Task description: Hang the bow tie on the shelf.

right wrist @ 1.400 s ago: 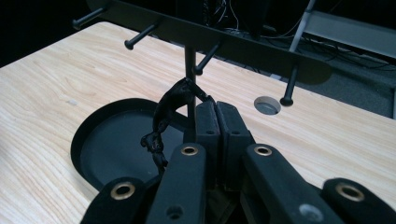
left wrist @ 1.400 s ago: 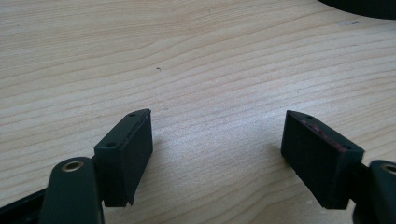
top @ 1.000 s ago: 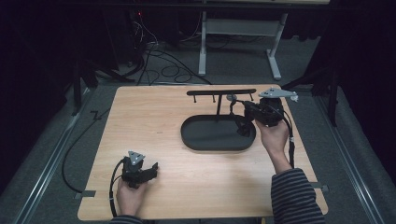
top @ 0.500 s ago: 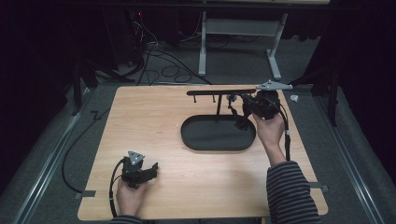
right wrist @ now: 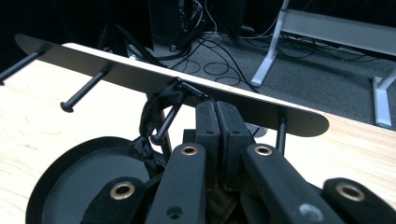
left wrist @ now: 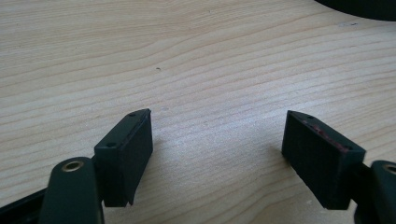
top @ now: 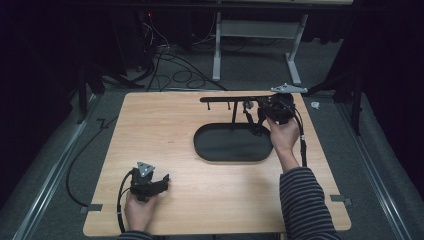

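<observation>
High view: the landmark is the black rack (top: 235, 127), an oval base tray (top: 232, 145) on the wooden surface (top: 165, 125) with a post carrying a long horizontal bar (top: 227, 98) studded with pegs. The bar's long axis runs left to right across the far half of the surface. The right tongs (top: 260, 112) sit at the bar's right end, just over the tray's far right rim, pointed leftward along the bar. The left tongs (top: 162, 181) rest on the surface well apart from the rack, off its near left side, so the right hand is clearly the nearer one.

Left gripper view: the left tongs (left wrist: 217, 151) are released, their two black pads spread wide with bare wood between them and nothing gripped. A sliver of the tray's dark rim (left wrist: 359, 7) lies far ahead, at the upper right.

Right gripper view: the right tongs (right wrist: 217, 119) are clenched, pads pressed together just under the bar (right wrist: 154, 77). A small black strap loop (right wrist: 156, 105) hangs from one peg (right wrist: 166, 125), just left of the tips and touching or nearly touching them; whether a fold of it is pinched between the pads I cannot tell. The loop lies slightly left and ahead of the tongs, over the tray (right wrist: 70, 172), so I judge the coming move turns on sliding the loop along the peg's axis.
</observation>
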The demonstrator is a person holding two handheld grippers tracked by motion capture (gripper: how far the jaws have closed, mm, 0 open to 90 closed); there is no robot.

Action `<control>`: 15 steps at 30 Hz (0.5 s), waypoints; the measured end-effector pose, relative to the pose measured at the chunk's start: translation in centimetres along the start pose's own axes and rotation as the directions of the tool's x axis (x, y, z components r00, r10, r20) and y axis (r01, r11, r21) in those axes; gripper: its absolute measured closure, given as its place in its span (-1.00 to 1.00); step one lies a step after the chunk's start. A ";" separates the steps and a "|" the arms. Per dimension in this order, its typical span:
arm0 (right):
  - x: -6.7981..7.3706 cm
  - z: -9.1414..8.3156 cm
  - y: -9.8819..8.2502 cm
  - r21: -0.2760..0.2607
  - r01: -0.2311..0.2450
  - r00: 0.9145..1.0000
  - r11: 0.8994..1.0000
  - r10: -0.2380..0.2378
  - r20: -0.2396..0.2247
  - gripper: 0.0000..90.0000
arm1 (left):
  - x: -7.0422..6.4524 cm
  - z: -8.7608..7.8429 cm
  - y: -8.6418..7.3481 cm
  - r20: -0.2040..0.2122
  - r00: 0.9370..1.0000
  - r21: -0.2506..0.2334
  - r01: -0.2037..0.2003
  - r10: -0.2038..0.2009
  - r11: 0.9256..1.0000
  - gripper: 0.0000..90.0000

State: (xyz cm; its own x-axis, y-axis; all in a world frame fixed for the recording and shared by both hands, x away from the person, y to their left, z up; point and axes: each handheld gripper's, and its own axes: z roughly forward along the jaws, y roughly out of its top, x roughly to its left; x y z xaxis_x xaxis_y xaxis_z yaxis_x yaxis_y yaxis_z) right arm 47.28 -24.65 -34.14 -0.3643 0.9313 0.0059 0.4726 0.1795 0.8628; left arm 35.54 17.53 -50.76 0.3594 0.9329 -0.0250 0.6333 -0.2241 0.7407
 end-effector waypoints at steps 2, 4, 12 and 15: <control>0.1 0.1 -0.1 0.008 0.006 1.000 1.000 -0.006 0.006 1.00 | 0.0 0.0 0.0 0.000 1.000 0.002 -0.002 0.002 1.000 -0.44; 0.1 0.2 -0.2 0.012 0.011 1.000 1.000 -0.011 0.008 1.00 | 0.0 0.0 0.0 0.000 1.000 0.002 -0.002 0.002 1.000 -0.44; -0.1 0.8 -1.1 0.041 0.006 1.000 0.999 -0.007 0.019 1.00 | 0.0 0.0 0.0 -0.001 1.000 0.000 0.000 0.000 1.000 -0.44; -0.1 1.0 -1.4 0.045 0.003 1.000 0.999 -0.004 0.019 1.00 | 0.0 0.0 0.0 -0.001 1.000 0.000 0.000 0.000 1.000 -0.44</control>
State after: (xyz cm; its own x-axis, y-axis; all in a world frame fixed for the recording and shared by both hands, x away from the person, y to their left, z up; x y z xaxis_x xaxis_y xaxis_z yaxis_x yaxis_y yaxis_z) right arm 47.44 -24.68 -35.80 -0.3510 0.9364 -0.0074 0.5074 0.1968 0.8389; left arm 35.54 17.52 -50.77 0.3589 0.9331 -0.0238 0.6330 -0.2245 0.7409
